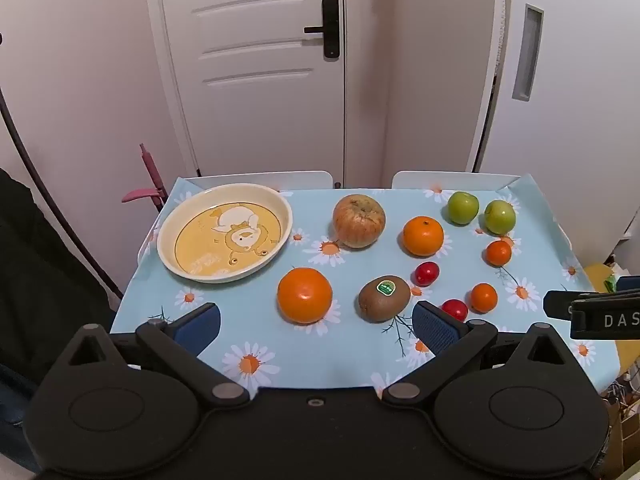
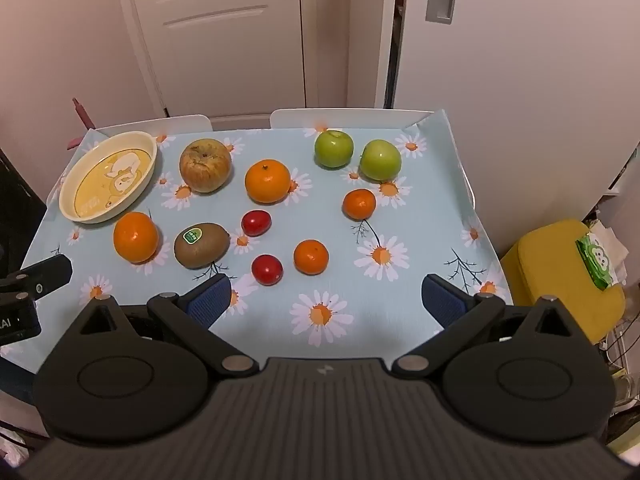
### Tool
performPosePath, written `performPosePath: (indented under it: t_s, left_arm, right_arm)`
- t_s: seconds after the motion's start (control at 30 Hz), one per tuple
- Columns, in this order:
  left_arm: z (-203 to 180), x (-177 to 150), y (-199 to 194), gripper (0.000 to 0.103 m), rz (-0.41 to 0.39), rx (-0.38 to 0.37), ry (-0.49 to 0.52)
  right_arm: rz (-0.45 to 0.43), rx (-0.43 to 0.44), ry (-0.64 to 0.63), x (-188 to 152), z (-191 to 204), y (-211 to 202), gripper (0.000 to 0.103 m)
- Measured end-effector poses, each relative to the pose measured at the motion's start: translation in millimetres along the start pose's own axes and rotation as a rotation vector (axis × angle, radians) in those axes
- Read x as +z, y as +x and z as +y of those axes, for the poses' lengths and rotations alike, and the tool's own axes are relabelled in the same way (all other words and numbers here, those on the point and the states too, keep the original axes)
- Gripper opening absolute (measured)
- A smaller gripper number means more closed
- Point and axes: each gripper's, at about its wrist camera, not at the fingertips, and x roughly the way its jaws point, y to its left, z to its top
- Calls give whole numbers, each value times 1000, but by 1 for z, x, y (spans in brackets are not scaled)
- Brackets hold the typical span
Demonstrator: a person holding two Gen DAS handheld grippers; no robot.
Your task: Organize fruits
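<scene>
Count of fruit on the daisy-print tablecloth [image 2: 400, 300], all loose and none touching another:
- 1 russet apple [image 1: 359, 221], far centre, just right of the dish.
- 2 green apples [image 2: 333, 148] [image 2: 380, 159], far right corner, side by side with a narrow gap.
- 2 large oranges: one [image 1: 305, 295] near the dish's front rim, one [image 1: 423, 236] mid-table.
- 2 small oranges [image 2: 359, 203] [image 2: 311, 257], right of centre.
- 1 kiwi [image 1: 384, 298] with a green sticker facing up, between the near large orange and the red fruits.
- 2 small red fruits [image 2: 256, 223] [image 2: 267, 269]; too small for me to say whether tomatoes or plums.

Total 10 pieces. 1 cream dish [image 1: 168, 256] with a yellow cartoon print, far left corner, holding no fruit.

My tongs: left gripper [image 1: 316, 326] is spread wide, blue pads apart, nothing between them, hovering over the near edge in front of the large orange and kiwi. Right gripper [image 2: 326, 302] is likewise released and empty, over the near right part of the cloth, the closer red fruit just beyond its left pad.

Hard to read: each gripper shows only as a cut-off black block at the frame edge of the other's view. Table surface is fully under the cloth; only two white chair backs [image 2: 340, 118] show behind it. A yellow stool [image 2: 560, 280] with a green packet sits right of the table, partly cropped. The pink object at far left is mostly hidden behind the table edge.
</scene>
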Motion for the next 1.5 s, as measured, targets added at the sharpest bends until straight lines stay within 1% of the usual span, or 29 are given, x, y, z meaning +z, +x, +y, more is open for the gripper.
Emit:
performPosePath:
  t_s: [0.1, 0.13, 0.2, 0.37, 0.5, 1.5]
  left_arm:
    - [0, 1, 0, 103, 1, 21, 2]
    - [-5, 0, -3, 103, -21, 37, 17]
    - [-1, 2, -1, 103, -11, 18, 2]
    - [-3, 9, 3, 103, 1, 36, 3]
    - [2, 6, 2, 103, -9, 23, -5]
    - [-1, 5, 1, 103, -21, 27, 15]
  right_arm:
    - [-4, -2, 3, 0, 0, 1, 103]
    - [-5, -2, 3, 0, 0, 1, 103]
    - [-8, -4, -2, 0, 1, 1, 103]
    - [-7, -2, -11, 1, 3, 6, 103]
    - [-8, 1, -15, 2, 4, 6, 103]
    - [-11, -3, -25, 5, 8, 1, 103]
